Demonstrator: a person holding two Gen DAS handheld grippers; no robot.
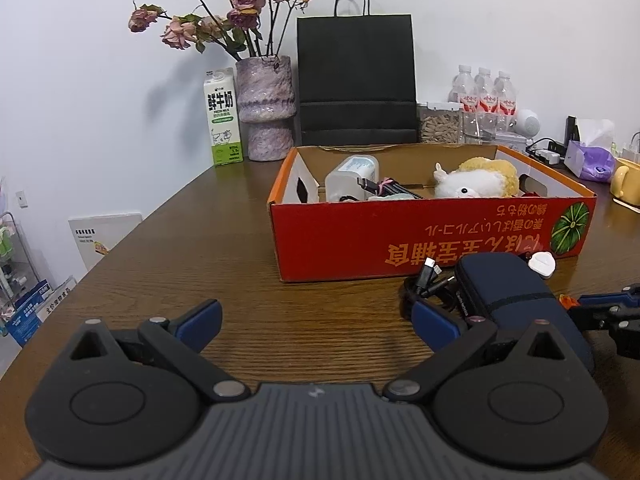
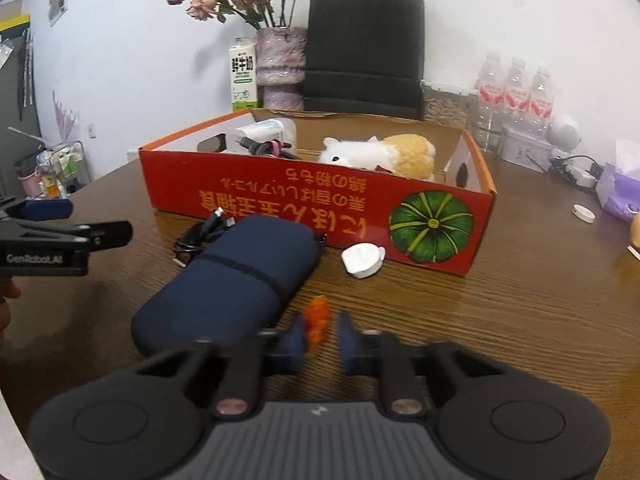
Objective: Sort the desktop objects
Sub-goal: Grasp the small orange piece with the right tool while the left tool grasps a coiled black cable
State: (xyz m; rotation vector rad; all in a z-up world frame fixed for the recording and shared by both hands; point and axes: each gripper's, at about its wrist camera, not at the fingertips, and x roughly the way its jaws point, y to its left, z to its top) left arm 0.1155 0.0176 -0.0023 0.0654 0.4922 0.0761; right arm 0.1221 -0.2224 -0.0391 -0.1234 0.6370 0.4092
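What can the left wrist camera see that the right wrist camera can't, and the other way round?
Only the left wrist view shows the yellow mug at the table's right edge and the left gripper from behind, jaws wide apart over bare wood.

Only the right wrist view shows a white cap lying on the table, and the small orange object between the right gripper jaws.

Both show the red box holding the plush toy, the navy pouch, black cable and white charger.
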